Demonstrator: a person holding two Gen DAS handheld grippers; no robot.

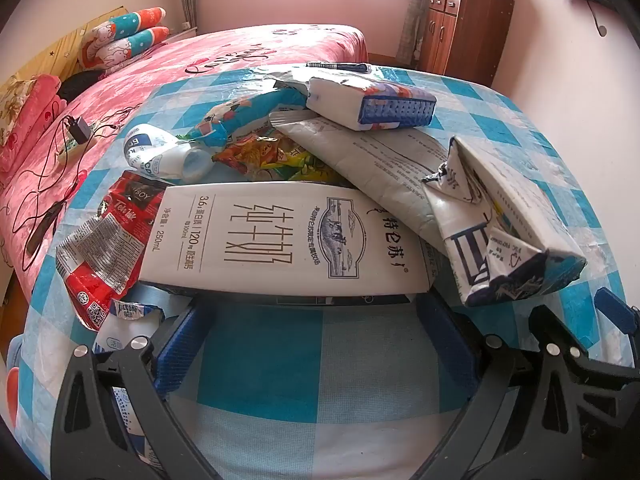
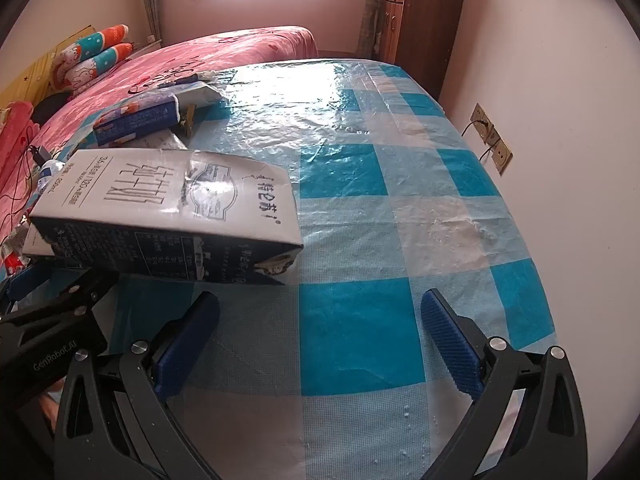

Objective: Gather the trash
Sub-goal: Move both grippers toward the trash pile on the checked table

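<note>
Trash pile sits on a desk (image 1: pixel 260 360) covered in blue-and-white check plastic, next to a pink bed (image 1: pixel 224 52). Left gripper (image 1: pixel 316 344) is wide open, holding nothing, tilted down at the pile; its blue pads (image 1: pixel 180 348) flank bare cloth just short of the big white milk carton (image 1: pixel 280 236), which lies flat on its side across the front of the heap. Left of the carton is a crumpled red wrapper (image 1: pixel 100 248), touching the carton's edge. Behind it lies a squashed white bottle (image 1: pixel 160 156), then a colourful snack bag (image 1: pixel 264 152) partly under a grey-white flat pack (image 1: pixel 376 168). A tissue pack (image 1: pixel 372 104) with a blue end rests on top at the back, and a pen (image 1: pixel 340 66) lies beyond it near the desk's far edge. A crushed white-and-blue carton (image 1: pixel 500 224) leans on the right side of the heap, touching the flat pack. Right gripper (image 2: pixel 320 340) is also fully open and empty, over clear desk to the right of the pile; its left pad (image 2: pixel 188 344) is near the milk carton's (image 2: pixel 168 208) dark side panel but apart from it. In the right wrist view the left gripper's black frame (image 2: pixel 52 320) shows at lower left, under the carton's near corner. A charger and cable (image 1: pixel 76 130) lie on the bed, pillows (image 1: pixel 124 36) at its head, wooden cabinet (image 1: pixel 460 28) by the far wall, wall sockets (image 2: pixel 492 140) right of the desk.
</note>
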